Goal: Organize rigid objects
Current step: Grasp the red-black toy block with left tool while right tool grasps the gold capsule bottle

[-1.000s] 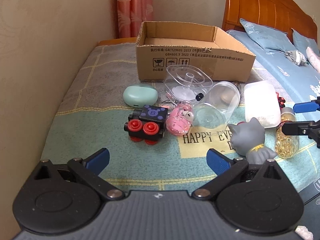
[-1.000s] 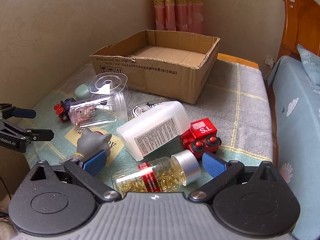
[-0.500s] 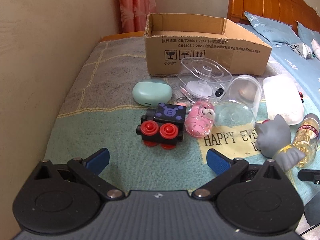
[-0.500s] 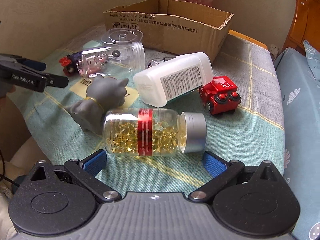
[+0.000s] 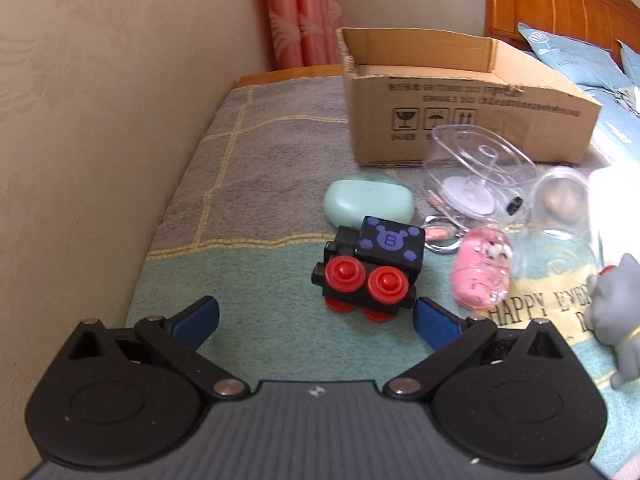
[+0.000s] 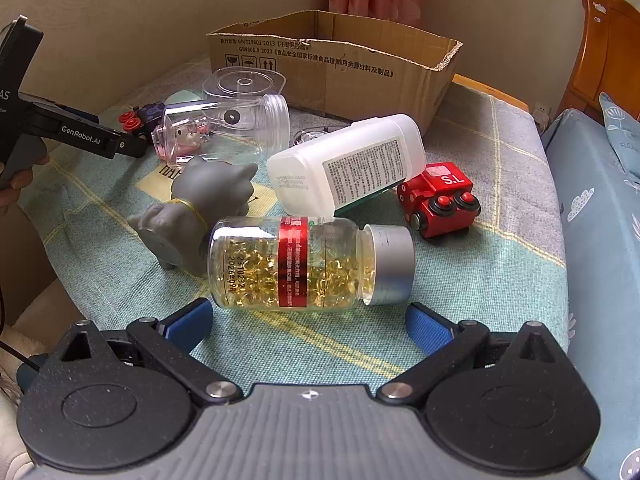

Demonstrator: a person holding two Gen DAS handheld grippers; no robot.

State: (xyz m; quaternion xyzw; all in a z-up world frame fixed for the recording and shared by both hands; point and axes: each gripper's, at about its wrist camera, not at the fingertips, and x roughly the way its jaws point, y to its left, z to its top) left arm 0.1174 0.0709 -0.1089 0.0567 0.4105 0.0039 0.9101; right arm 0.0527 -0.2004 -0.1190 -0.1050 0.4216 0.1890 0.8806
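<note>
Lying ahead of spread right tongs point(image 6: 308, 322), capsule bottle point(image 6: 308, 266), left tongs point(image 5: 316, 320) spread, red "S.L" train point(image 6: 440, 200)

Low wrist views (shared box point(image 5: 472, 100))

A black toy train point(image 5: 370, 268) with red wheels and a purple bear mark stands on the blanket, a mint case point(image 5: 368, 204) just behind it. A capsule bottle point(image 6: 310, 264) with a silver cap lies on its side, touching a grey cat figure point(image 6: 200, 208). A white bottle point(image 6: 348, 168) lies tilted beside a red toy train point(image 6: 440, 200). An open cardboard box point(image 6: 340, 64) sits behind.
</note>
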